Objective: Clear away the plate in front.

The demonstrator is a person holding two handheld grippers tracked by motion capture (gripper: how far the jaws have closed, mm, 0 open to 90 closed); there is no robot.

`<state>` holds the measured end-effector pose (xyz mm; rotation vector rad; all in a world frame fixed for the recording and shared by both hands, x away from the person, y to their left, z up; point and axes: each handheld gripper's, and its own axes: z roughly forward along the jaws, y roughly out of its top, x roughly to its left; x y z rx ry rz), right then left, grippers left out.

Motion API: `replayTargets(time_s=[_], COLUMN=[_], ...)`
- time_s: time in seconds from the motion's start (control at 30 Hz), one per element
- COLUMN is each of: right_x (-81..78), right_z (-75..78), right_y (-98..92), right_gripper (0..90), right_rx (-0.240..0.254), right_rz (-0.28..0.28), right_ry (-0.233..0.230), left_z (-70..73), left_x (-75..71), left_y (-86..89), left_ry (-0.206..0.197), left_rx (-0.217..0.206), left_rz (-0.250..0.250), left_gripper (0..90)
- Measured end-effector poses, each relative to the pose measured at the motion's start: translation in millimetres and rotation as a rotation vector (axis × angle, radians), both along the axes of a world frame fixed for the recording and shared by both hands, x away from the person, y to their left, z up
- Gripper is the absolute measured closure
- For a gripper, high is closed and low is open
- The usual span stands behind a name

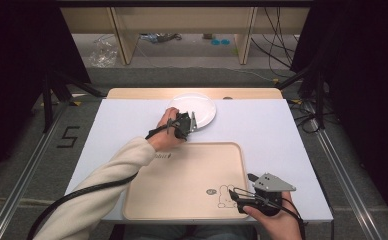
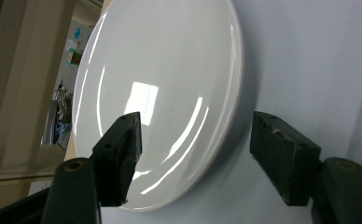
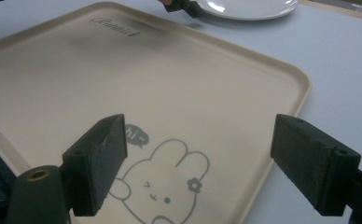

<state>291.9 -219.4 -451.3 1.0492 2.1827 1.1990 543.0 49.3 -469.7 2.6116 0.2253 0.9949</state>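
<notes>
At the white plate, left tongs gape, straddling its rim.

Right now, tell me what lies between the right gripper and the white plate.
In the high view, the beige tray spans most of the stretch from the right gripper towards the white plate; beyond it lies bare white table.

Person is wearing a cream sleeve on left arm; black grippers w/ trailing cables, left gripper, right gripper wearing grey triangular plate w/ screws.
</notes>
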Motion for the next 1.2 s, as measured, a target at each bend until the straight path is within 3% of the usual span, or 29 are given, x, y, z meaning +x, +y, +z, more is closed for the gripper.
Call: replayTargets(time_s=[0.33, 0.4, 0.53, 0.7, 0.73, 0.8, 0.9, 1.03, 1.2], right_x=[0.0, 0.0, -0.4, -0.1, -0.1, -0.1, -0.1, -0.1, -0.4], right_z=[-0.1, -0.1, 0.3, -0.2, -0.2, -0.2, -0.3, -0.3, -0.3], right_y=[-0.1, -0.1, -0.3, -0.2, -0.2, -0.2, -0.2, -0.3, -0.1], right_gripper=[19.5, 19.5, 19.5, 19.5, 19.5, 19.5, 19.5, 19.5, 19.6], right_rx=[0.001, 0.002, 0.005, 0.001, 0.001, 0.002, 0.002, 0.001, 0.001], right_rz=[0.002, 0.002, 0.002, 0.002, 0.003, 0.004, 0.004, 0.004, 0.002], right_ry=[0.001, 0.001, 0.009, 0.004, 0.004, 0.006, 0.006, 0.008, 0.009], left_z=[-4.8, -6.1, -9.4, -11.1, -10.2, -10.6, -11.9, -13.0, -14.8], left_x=[6.2, 7.1, 8.3, 10.0, 10.5, 11.8, 12.0, 9.2, 7.0], left_y=[-3.4, -4.6, -7.1, -8.8, -9.4, -10.9, -12.9, -15.5, -17.7], left_ry=[-0.006, -0.027, -0.03, -0.033, -0.033, -0.038, -0.036, -0.033, 0.003], left_rx=[0.034, 0.043, 0.055, 0.057, 0.077, 0.078, 0.083, 0.12, 0.139], left_rz=[-0.004, -0.012, -0.017, -0.011, -0.012, -0.02, -0.023, -0.043, -0.065], left_gripper=[36.2, 36.2, 36.7, 39.7, 40.3, 42.0, 46.8, 53.6, 71.2])
